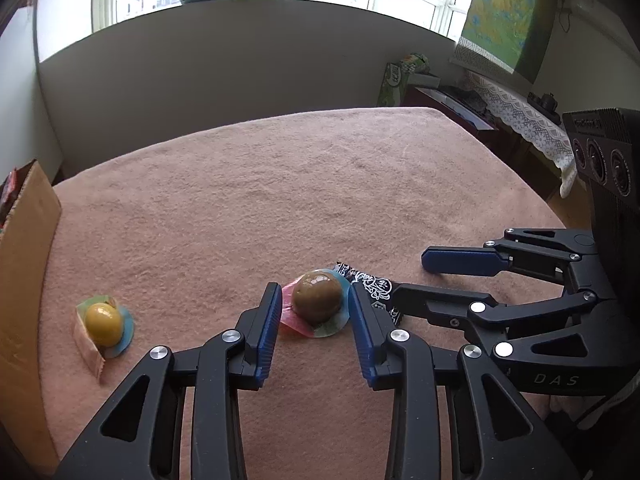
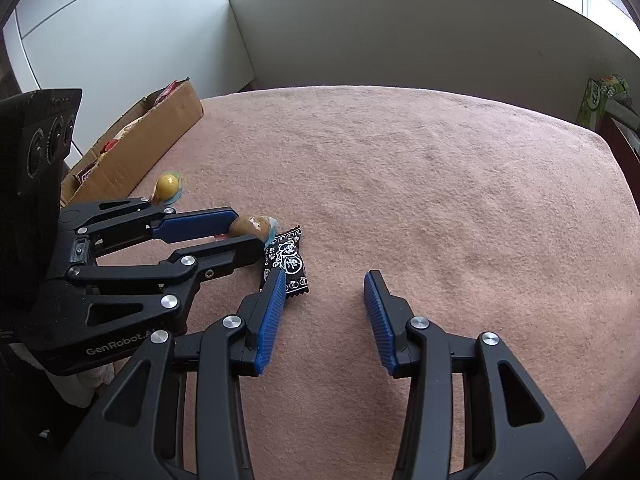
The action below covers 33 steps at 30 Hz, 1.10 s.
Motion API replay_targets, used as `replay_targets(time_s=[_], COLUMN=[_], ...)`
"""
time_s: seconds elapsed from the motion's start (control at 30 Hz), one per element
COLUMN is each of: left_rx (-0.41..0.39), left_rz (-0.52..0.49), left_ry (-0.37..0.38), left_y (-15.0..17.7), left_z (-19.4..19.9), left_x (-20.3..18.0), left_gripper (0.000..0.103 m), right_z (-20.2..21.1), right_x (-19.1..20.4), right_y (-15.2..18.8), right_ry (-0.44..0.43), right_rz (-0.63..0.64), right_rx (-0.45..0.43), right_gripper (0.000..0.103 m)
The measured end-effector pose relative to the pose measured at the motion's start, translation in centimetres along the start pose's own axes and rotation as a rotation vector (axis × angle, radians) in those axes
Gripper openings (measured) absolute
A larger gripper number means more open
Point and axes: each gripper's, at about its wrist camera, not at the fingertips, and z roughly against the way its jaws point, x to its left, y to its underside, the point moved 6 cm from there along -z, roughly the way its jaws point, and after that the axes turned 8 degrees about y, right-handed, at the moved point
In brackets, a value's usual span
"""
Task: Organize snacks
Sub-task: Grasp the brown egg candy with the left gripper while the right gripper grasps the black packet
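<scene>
A brown jelly cup with a pink and blue rim lies on the pink cloth, between the fingers of my left gripper, which is open around it. It also shows in the right wrist view. A yellow jelly cup lies further left on an orange packet; the right wrist view shows it too. A black-and-white candy packet lies just right of the brown cup, beside the left finger of my right gripper, which is open and empty.
A cardboard box with several snack packets stands at the table's left edge, also seen in the left wrist view. The pink cloth covers the table. A dark side table with green bags stands beyond the far right corner.
</scene>
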Motion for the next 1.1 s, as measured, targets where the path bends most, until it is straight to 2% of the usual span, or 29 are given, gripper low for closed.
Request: replay_targets(time_s=[0.57, 0.73, 0.77, 0.97, 1.0, 1.1], left_rx=[0.014, 0.017, 0.017, 0.011, 0.01, 0.009], left_rz=[0.034, 0.059, 0.06, 0.069, 0.067, 0.043], left_ry=[-0.041, -0.034, -0.037, -0.042, -0.041, -0.049], left_y=[0.1, 0.0, -0.1, 0.1, 0.1, 0.2], left_z=[0.1, 0.0, 0.1, 0.5, 0.5, 0.6], left_x=[1.7, 2.4, 2.5, 3.3, 3.3, 3.1], left_gripper=[0.027, 0.029, 0.032, 0.032, 0.031, 0.025], right_z=[-1.7, -1.8, -1.8, -2.4, -2.4, -2.4], right_x=[3.0, 2.9, 2.9, 3.7, 3.9, 4.0], right_y=[-0.9, -1.0, -1.0, -1.4, -1.4, -1.5], right_ry=[0.046, 0.05, 0.052, 0.093, 0.101, 0.099], right_rz=[0.087, 0.09, 0.091, 0.126, 0.133, 0.133], right_rx=[0.025, 0.026, 0.026, 0.023, 0.022, 0.019], right_gripper=[0.044, 0.044, 0.044, 0.044, 0.043, 0.03])
